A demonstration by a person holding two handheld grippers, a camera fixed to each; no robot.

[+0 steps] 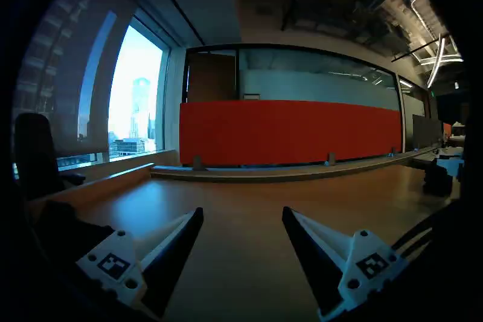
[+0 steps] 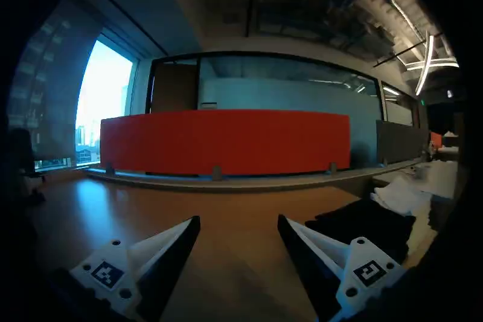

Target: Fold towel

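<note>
Towel (image 2: 368, 220) of dark cloth lies flat on the wooden worktop (image 2: 241, 231) at the right of the right gripper view, just beyond the right-hand finger of the right claw (image 2: 238, 218) and apart from it. A pile of pale cloths (image 2: 413, 195) sits right behind the towel, toward the worktop's far right end, and seems to touch it. The right claw is spread wide with bare wood between its two white fingers; it has hold of nothing, and each finger carries a square black-and-white marker (image 2: 107, 275). In the left gripper view the left claw (image 1: 242, 209) stands just as wide apart over bare worktop, likewise gripping nothing. Far off at the right edge of that view are a dark lump (image 1: 438, 180) and something pale (image 1: 450, 165) beside it, too small and blurred to say what they are. A long red partition (image 2: 223, 142) runs along the back edge of the worktop, with a glass wall (image 2: 284, 92) above it. To the left is a bright window (image 1: 136, 107) with tall buildings outside, and a black chair (image 1: 33, 147) stands near it at the worktop's left end. Strip lights (image 2: 425, 62) glow on the exposed ceiling at the upper right.
</note>
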